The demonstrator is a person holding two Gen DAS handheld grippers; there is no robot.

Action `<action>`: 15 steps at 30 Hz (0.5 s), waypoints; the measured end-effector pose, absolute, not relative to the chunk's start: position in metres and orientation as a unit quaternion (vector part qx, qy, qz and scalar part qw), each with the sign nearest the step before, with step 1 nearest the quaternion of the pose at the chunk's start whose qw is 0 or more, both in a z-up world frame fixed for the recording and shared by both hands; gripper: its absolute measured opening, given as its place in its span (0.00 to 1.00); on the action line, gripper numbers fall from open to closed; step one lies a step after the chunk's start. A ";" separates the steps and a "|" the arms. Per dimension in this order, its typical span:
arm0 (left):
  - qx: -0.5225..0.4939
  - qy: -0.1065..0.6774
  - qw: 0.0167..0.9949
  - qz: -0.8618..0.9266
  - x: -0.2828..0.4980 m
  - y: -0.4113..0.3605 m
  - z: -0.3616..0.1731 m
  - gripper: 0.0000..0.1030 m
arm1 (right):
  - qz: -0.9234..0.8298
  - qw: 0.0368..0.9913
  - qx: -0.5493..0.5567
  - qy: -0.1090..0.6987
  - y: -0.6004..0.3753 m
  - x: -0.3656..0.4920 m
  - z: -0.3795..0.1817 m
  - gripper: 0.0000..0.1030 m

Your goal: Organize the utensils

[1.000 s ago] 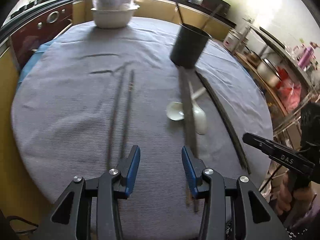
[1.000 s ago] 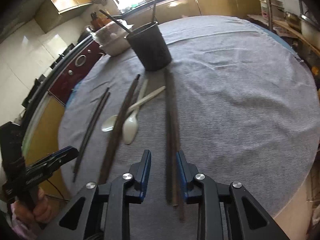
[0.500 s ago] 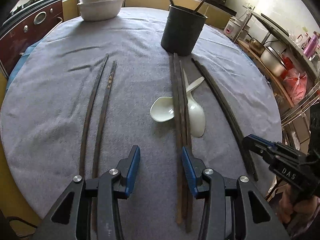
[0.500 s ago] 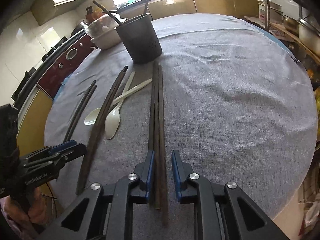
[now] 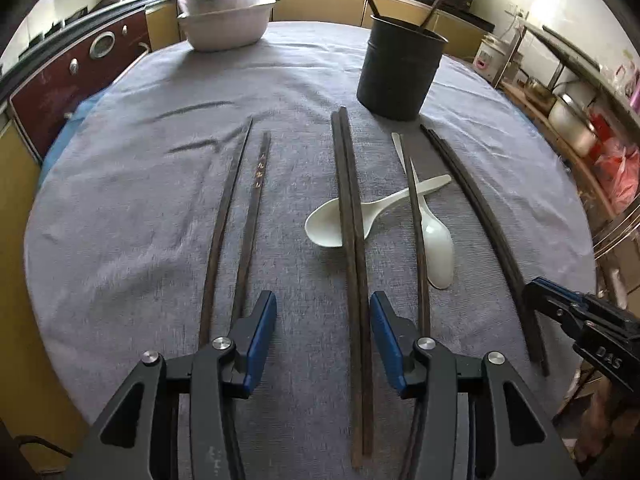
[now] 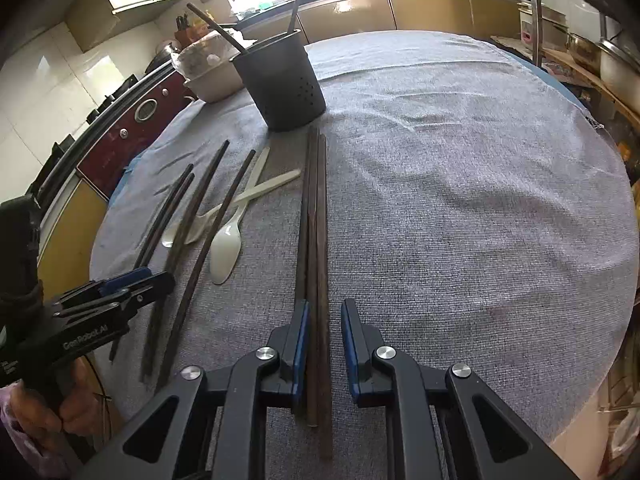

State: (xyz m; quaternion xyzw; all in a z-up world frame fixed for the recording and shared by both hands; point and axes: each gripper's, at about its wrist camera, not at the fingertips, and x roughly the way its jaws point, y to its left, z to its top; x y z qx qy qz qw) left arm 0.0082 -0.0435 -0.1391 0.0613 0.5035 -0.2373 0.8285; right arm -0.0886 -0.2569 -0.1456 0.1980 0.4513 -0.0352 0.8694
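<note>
Quick count on the round grey-clothed table [image 5: 120, 208]: two white plastic spoons [image 5: 438, 248] crossed at the handles, and dark chopsticks all over. Loose pair on the left [image 5: 224, 216], tight pair down the middle [image 5: 352, 216] lying over one spoon bowl, single stick [image 5: 418, 240] over the other spoon, curved pair on the right [image 5: 492, 224]. Seven sticks on the cloth, plus two more poking out of the black holder cup [image 5: 400, 68] at the back. One white bowl [image 5: 226, 26] behind.

Left gripper [image 5: 323, 340] tilted steeply down, jaws fairly wide and just opened a bit more, middle pair between them, not pinched. Right gripper [image 6: 325, 350] also angled down, jaws narrow and closing around its own pair of sticks [image 6: 314, 240], left pad right against them, small gap at the right pad.
</note>
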 end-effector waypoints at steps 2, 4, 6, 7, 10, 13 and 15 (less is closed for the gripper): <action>0.042 0.510 0.823 -0.246 0.007 -0.035 -0.138 0.49 | -0.035 0.869 0.200 0.450 -0.257 -0.089 -0.146 0.18; 0.042 0.513 0.821 -0.247 0.005 -0.031 -0.138 0.49 | -0.034 0.869 0.201 0.450 -0.257 -0.089 -0.146 0.18; 0.048 0.510 0.825 -0.238 0.003 -0.025 -0.138 0.49 | -0.034 0.869 0.202 0.451 -0.257 -0.089 -0.145 0.18; 0.043 0.513 0.824 -0.236 0.003 -0.022 -0.137 0.49 | -0.034 0.869 0.203 0.450 -0.258 -0.089 -0.146 0.18; 0.025 0.517 0.824 -0.232 0.004 -0.017 -0.133 0.49 | -0.034 0.869 0.206 0.449 -0.258 -0.090 -0.146 0.18; 0.029 0.501 0.831 -0.241 0.000 -0.019 -0.125 0.49 | -0.034 0.868 0.211 0.448 -0.259 -0.090 -0.146 0.18; 0.031 0.496 0.830 -0.253 -0.001 -0.022 -0.122 0.49 | -0.032 0.865 0.221 0.449 -0.261 -0.091 -0.146 0.17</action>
